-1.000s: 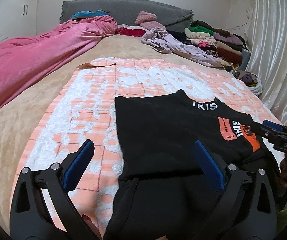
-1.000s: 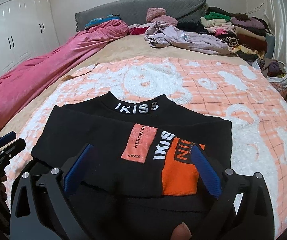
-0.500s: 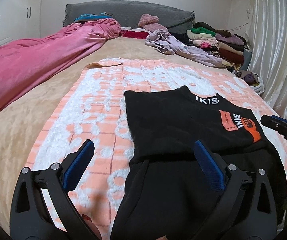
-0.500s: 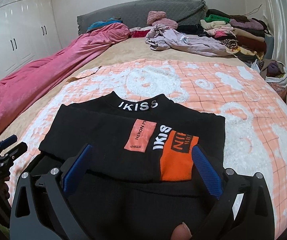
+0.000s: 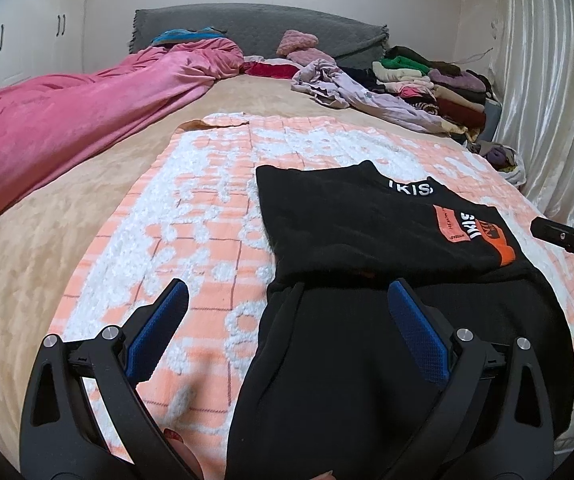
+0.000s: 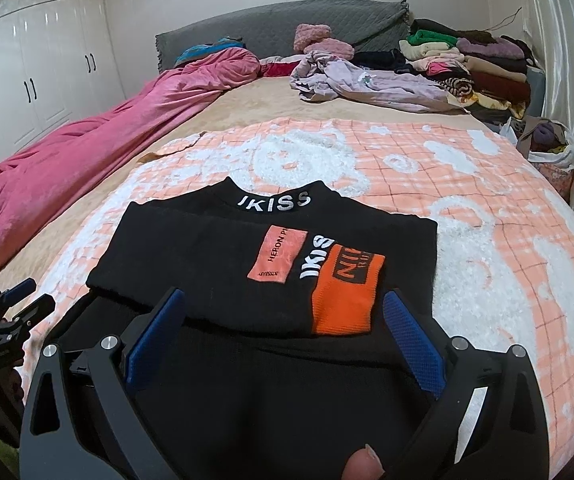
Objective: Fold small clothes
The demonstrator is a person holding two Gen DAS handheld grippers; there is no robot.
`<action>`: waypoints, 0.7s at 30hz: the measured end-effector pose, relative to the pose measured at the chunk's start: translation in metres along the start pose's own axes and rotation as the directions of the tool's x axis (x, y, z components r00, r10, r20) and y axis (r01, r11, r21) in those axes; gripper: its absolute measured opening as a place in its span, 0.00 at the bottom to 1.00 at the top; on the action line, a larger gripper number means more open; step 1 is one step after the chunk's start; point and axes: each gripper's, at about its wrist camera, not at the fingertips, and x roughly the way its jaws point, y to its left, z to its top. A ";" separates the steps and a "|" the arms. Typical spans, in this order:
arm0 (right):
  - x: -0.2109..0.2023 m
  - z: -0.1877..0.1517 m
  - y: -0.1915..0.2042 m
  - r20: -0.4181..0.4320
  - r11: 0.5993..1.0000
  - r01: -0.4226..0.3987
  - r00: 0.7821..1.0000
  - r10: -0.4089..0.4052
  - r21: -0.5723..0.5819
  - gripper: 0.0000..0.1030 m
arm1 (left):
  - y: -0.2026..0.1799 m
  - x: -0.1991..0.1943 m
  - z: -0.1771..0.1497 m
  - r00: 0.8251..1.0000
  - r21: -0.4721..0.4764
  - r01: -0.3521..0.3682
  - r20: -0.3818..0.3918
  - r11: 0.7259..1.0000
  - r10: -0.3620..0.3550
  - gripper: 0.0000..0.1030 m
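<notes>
Black top [image 6: 215, 248] lies under both wide-spread, empty tongs [image 6: 285, 312].

bed [image 6: 247, 108] | orange-white blanket [image 6: 467, 200], pink duvet [image 6: 87, 148], clothes pile [image 6: 467, 64]

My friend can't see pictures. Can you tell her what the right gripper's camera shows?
A black top with orange patches lies partly folded on an orange-and-white blanket on a bed. The open right gripper hovers just above it, holding nothing. Far behind are a pink quilt and piled clothes.
</notes>
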 end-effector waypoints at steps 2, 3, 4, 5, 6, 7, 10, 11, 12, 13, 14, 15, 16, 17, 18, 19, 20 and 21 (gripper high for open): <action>-0.004 -0.002 -0.001 0.002 1.000 0.001 1.000 -0.001 0.000 0.96 | 0.001 -0.003 -0.003 1.000 -0.006 -0.001 0.004 1.000 0.001 0.91; -0.006 -0.003 -0.002 0.003 1.000 0.001 1.000 -0.001 0.000 0.96 | 0.003 -0.004 -0.004 1.000 -0.008 -0.001 0.004 1.000 0.001 0.91; -0.008 -0.004 -0.003 0.003 1.000 0.001 1.000 -0.001 0.000 0.96 | 0.003 -0.005 -0.005 1.000 -0.010 0.000 0.004 1.000 0.000 0.91; -0.009 -0.004 -0.003 0.005 1.000 0.003 1.000 -0.003 0.000 0.96 | 0.004 -0.006 -0.006 1.000 -0.013 0.000 0.004 1.000 0.000 0.91; -0.010 -0.005 -0.004 0.005 1.000 0.006 1.000 -0.006 0.000 0.96 | 0.005 -0.008 -0.007 1.000 -0.015 0.000 0.004 1.000 0.000 0.91; -0.012 -0.006 -0.005 0.006 1.000 0.006 1.000 -0.006 0.001 0.96 | 0.005 -0.009 -0.008 1.000 -0.017 0.000 0.003 1.000 0.000 0.91; -0.019 -0.009 -0.008 0.009 1.000 0.010 1.000 -0.010 0.003 0.96 | 0.007 -0.015 -0.012 1.000 -0.021 -0.001 0.002 1.000 0.001 0.91; -0.021 -0.010 -0.009 0.009 1.000 0.011 1.000 -0.012 0.004 0.96 | 0.007 -0.017 -0.014 1.000 -0.022 -0.002 -0.003 1.000 0.002 0.91; -0.023 -0.011 -0.011 0.009 1.000 0.012 1.000 -0.012 0.005 0.96 | 0.007 -0.020 -0.015 1.000 -0.024 -0.005 -0.006 1.000 0.005 0.91; -0.026 -0.013 -0.012 0.008 1.000 0.013 1.000 -0.013 0.006 0.96 | 0.007 -0.024 -0.018 1.000 -0.024 -0.003 -0.006 1.000 0.003 0.91; -0.028 -0.015 -0.013 0.008 1.000 0.013 1.000 -0.013 0.007 0.96 | 0.008 -0.029 -0.021 1.000 -0.026 0.005 -0.008 1.000 -0.005 0.91; -0.030 -0.016 -0.015 0.009 1.000 0.014 1.000 -0.015 0.009 0.96 | 0.009 -0.033 -0.024 1.000 -0.029 0.009 -0.012 1.000 -0.010 0.91; -0.032 -0.017 -0.016 0.008 1.000 0.016 1.000 -0.016 0.009 0.96 | 0.009 -0.036 -0.025 1.000 -0.031 0.011 -0.015 0.999 -0.012 0.91; -0.033 -0.019 -0.017 0.005 1.000 0.019 1.000 -0.019 0.009 0.96 | 0.010 -0.039 -0.028 1.000 -0.033 0.012 -0.019 0.999 -0.013 0.91; -0.035 -0.022 -0.018 0.002 1.000 0.022 1.000 -0.022 0.010 0.96 | 0.011 -0.043 -0.031 1.000 -0.039 0.012 -0.024 0.999 -0.013 0.91; -0.036 -0.023 -0.019 0.000 1.000 0.023 1.000 -0.023 0.009 0.96 | 0.012 -0.047 -0.033 0.999 -0.044 0.017 -0.027 0.999 -0.019 0.91; -0.038 -0.027 -0.019 -0.005 1.000 0.024 1.000 -0.024 0.007 0.96 | 0.013 -0.048 -0.035 0.999 -0.047 0.022 -0.030 0.999 -0.023 0.91; -0.038 -0.028 -0.020 -0.008 1.000 0.024 1.000 -0.024 0.006 0.96 | 0.014 -0.051 -0.037 0.999 -0.051 0.028 -0.039 0.998 -0.030 0.91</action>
